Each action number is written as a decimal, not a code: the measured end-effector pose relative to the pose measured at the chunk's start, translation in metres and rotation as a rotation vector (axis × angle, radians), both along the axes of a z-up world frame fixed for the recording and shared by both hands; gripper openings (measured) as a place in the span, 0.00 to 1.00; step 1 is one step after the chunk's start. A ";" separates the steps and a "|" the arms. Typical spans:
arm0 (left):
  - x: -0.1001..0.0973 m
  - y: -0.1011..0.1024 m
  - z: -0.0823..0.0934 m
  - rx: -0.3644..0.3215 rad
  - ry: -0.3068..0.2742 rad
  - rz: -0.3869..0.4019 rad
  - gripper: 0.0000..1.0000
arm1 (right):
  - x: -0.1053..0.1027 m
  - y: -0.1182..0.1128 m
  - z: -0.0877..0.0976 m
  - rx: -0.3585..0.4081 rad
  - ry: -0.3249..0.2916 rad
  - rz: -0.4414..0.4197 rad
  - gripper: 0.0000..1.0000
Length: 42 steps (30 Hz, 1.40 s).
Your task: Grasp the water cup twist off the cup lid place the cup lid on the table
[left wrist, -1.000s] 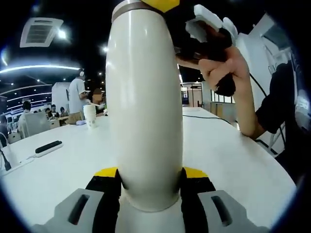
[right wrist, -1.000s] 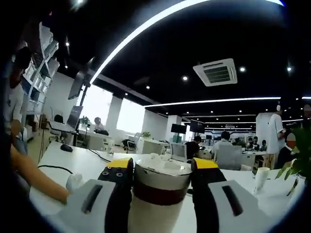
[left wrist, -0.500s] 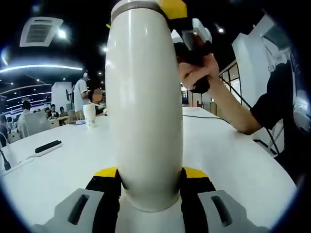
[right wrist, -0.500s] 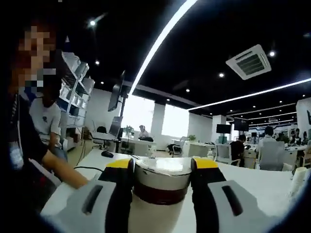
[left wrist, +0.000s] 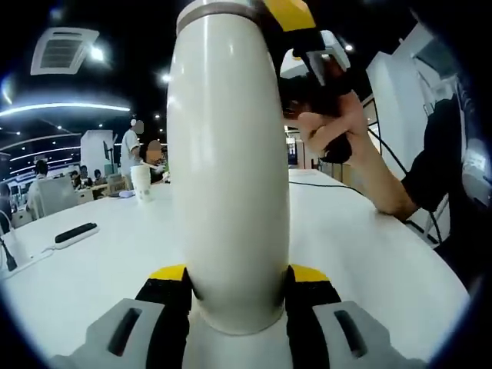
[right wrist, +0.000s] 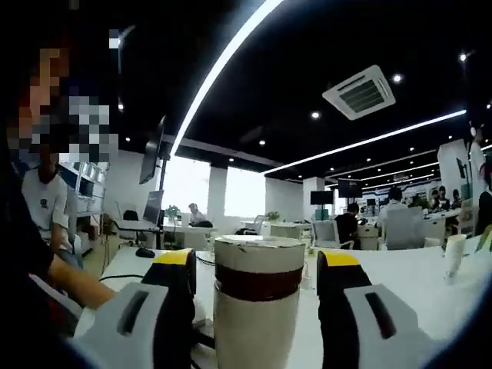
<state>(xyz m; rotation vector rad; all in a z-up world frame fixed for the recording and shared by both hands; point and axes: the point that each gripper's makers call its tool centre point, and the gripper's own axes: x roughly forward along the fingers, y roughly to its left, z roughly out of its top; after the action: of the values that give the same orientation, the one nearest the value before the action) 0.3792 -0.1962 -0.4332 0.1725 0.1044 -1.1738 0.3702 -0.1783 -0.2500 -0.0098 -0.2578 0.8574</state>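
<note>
A tall white water cup stands upright on the white table, and my left gripper is shut on its lower body. Its lid, silver-topped with a dark red band, sits on the cup between the jaws of my right gripper. Those jaws stand open, with a small gap on each side of the lid. In the left gripper view a hand holds the right gripper at the cup's top, one yellow tip beside the grey lid rim.
A paper cup and a dark flat device on a white strip lie on the table's far left. A black cable crosses the far right. The person's arm rests at the left; people sit at desks behind.
The right gripper's jaws, pressed on the lid before, have spread apart and stand off it. The right gripper view has swung around the lid. The left gripper and cup are still.
</note>
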 end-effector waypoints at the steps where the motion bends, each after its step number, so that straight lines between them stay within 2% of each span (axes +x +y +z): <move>1: 0.002 0.002 0.000 0.001 -0.002 0.001 0.49 | -0.003 0.000 0.002 -0.047 -0.049 -0.060 0.66; 2: -0.001 -0.001 0.000 0.003 -0.004 0.001 0.49 | -0.002 -0.003 0.008 -0.041 -0.077 -0.116 0.65; 4: -0.004 -0.003 -0.001 0.004 -0.005 0.003 0.50 | -0.005 -0.004 0.017 -0.019 -0.107 -0.164 0.65; 8: -0.008 -0.006 -0.002 0.008 -0.008 0.004 0.50 | 0.000 -0.009 0.025 -0.035 -0.122 -0.243 0.65; 12: -0.011 -0.008 -0.002 0.011 -0.011 0.004 0.50 | 0.008 -0.007 0.023 -0.022 -0.071 -0.215 0.59; 14: -0.012 -0.008 -0.002 0.012 -0.012 0.004 0.50 | 0.008 -0.005 0.022 -0.035 -0.078 -0.196 0.55; 17: -0.013 -0.009 -0.003 0.014 -0.013 0.004 0.50 | 0.005 0.002 0.021 -0.052 -0.087 -0.141 0.50; 22: -0.014 -0.009 -0.003 0.017 -0.014 0.003 0.50 | 0.004 0.005 0.021 -0.077 -0.117 -0.059 0.50; 28: -0.013 -0.008 -0.004 0.016 -0.010 0.000 0.50 | 0.002 0.011 0.020 -0.071 -0.092 0.188 0.50; 35: -0.013 -0.009 -0.004 0.018 -0.013 -0.002 0.50 | -0.003 0.012 0.018 -0.063 -0.060 0.398 0.50; 41: -0.009 -0.005 -0.004 0.018 -0.012 -0.004 0.50 | -0.003 0.011 0.017 -0.024 -0.052 0.408 0.49; 42: -0.008 -0.005 -0.004 0.018 -0.013 -0.004 0.50 | -0.002 0.009 0.015 -0.017 -0.018 0.378 0.49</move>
<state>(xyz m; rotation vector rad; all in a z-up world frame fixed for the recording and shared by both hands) 0.3711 -0.2010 -0.4370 0.1960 0.1037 -1.1762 0.3679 -0.1693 -0.2354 0.0157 -0.2732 1.2360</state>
